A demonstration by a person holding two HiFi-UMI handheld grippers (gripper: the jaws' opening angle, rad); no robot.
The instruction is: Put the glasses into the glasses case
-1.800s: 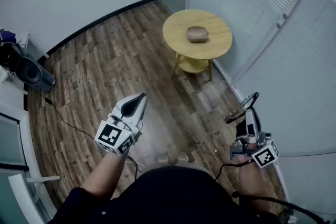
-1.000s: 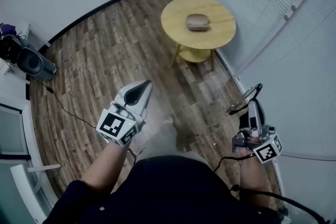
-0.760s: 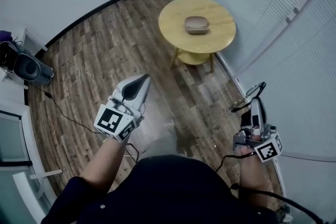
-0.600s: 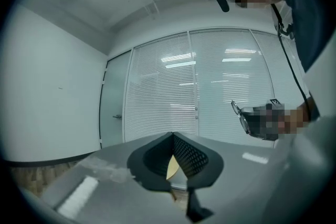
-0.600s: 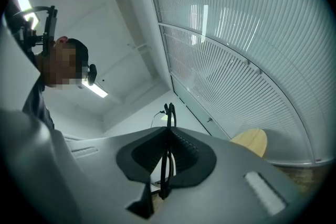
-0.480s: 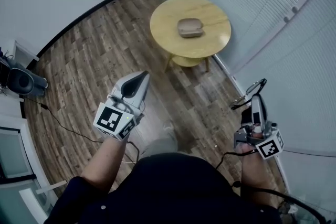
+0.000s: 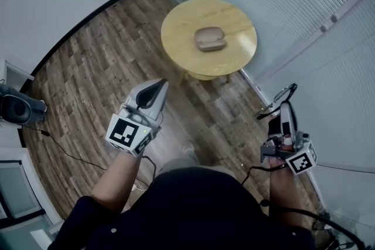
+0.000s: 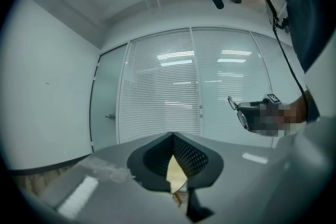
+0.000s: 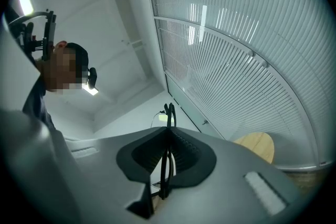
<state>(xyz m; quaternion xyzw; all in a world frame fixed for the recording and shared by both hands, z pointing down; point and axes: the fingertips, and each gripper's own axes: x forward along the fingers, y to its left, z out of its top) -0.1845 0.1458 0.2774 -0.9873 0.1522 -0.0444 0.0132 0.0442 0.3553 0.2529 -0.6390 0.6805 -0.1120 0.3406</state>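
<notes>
A brown glasses case [image 7: 210,39] lies closed on the round wooden table [image 7: 181,32] ahead. My right gripper [image 7: 285,107] is at the right, well short of the table, shut on black-framed glasses [image 7: 276,100] that stick out past its tips. In the right gripper view the glasses [image 9: 168,113] stand edge-on between the jaws of the gripper [image 9: 168,131], with the table [image 9: 257,145] low at the right. At the left, my left gripper [image 7: 159,86] points toward the table, shut with nothing in it; its tips [image 8: 172,136] meet.
A glass wall with white blinds [image 7: 328,38] runs along the right, close to the right gripper. A dark speaker [image 7: 17,108] and a cable [image 7: 64,149] lie on the wooden floor at the left. A lower shelf sits under the table top.
The person has walked toward the table, which now sits nearer and further left in the head view. Both grippers travelled forward with the person; the glasses stay gripped.
</notes>
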